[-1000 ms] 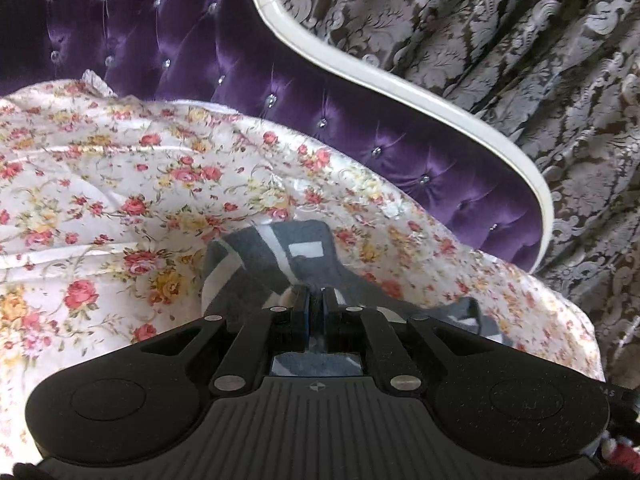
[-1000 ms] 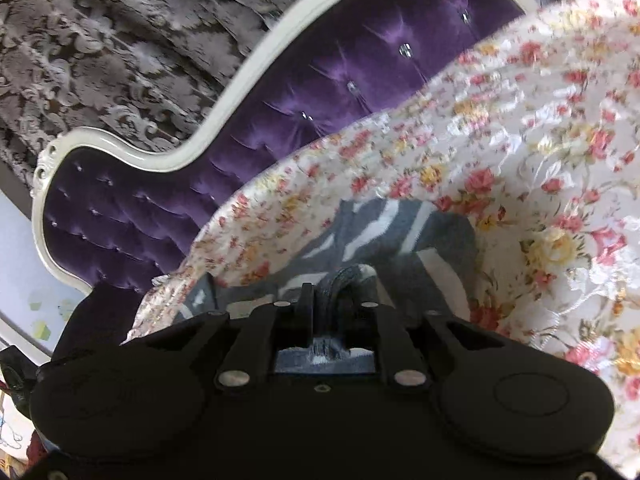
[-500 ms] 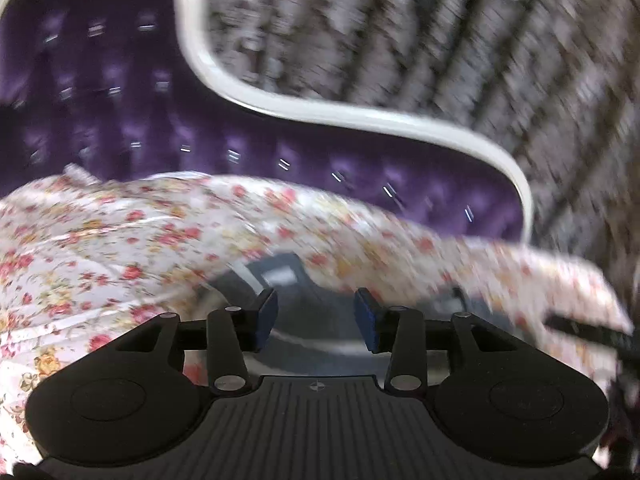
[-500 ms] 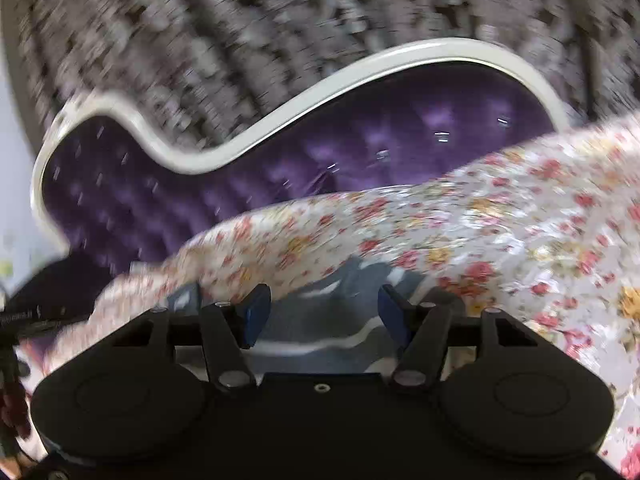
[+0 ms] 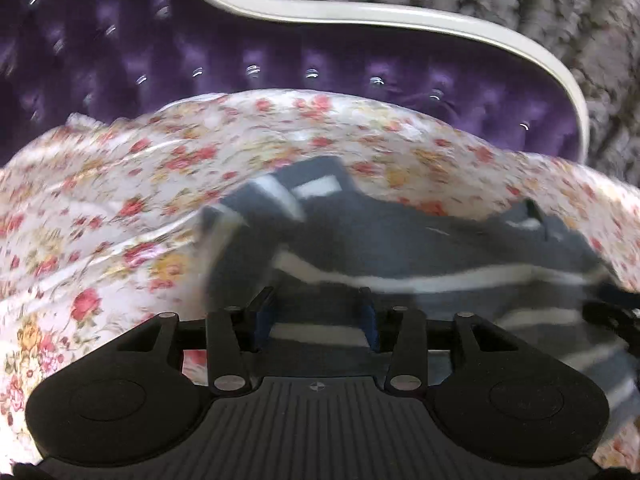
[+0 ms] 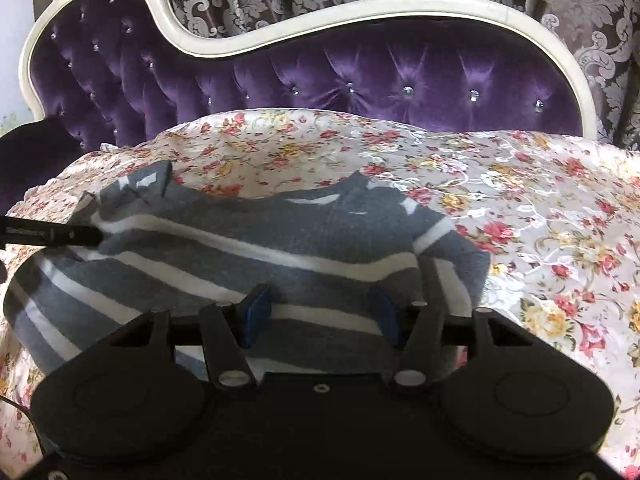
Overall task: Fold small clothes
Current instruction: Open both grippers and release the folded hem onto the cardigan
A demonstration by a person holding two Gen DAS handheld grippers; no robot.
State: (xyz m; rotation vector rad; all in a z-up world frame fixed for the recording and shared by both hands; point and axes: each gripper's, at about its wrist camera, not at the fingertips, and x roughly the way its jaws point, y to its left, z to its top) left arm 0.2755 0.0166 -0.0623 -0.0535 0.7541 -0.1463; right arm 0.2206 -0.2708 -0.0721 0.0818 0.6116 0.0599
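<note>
Crosswise on the floral bedspread lies the striped garment.
Left tool and right tool gape, empty, facing the purple headboard.

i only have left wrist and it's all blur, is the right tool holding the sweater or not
Observer: No. The right tool is open, jaws apart over the striped grey sweater, gripping nothing.
Operator: is the sweater lying flat
Observer: Mostly. It is spread across the floral cover, but its far left corner is rumpled and sticks up.
Operator: can you see my left tool from there
Observer: Only partly. A black bar enters at the left edge, likely part of your left tool, with its tip against the sweater's left side.
</note>
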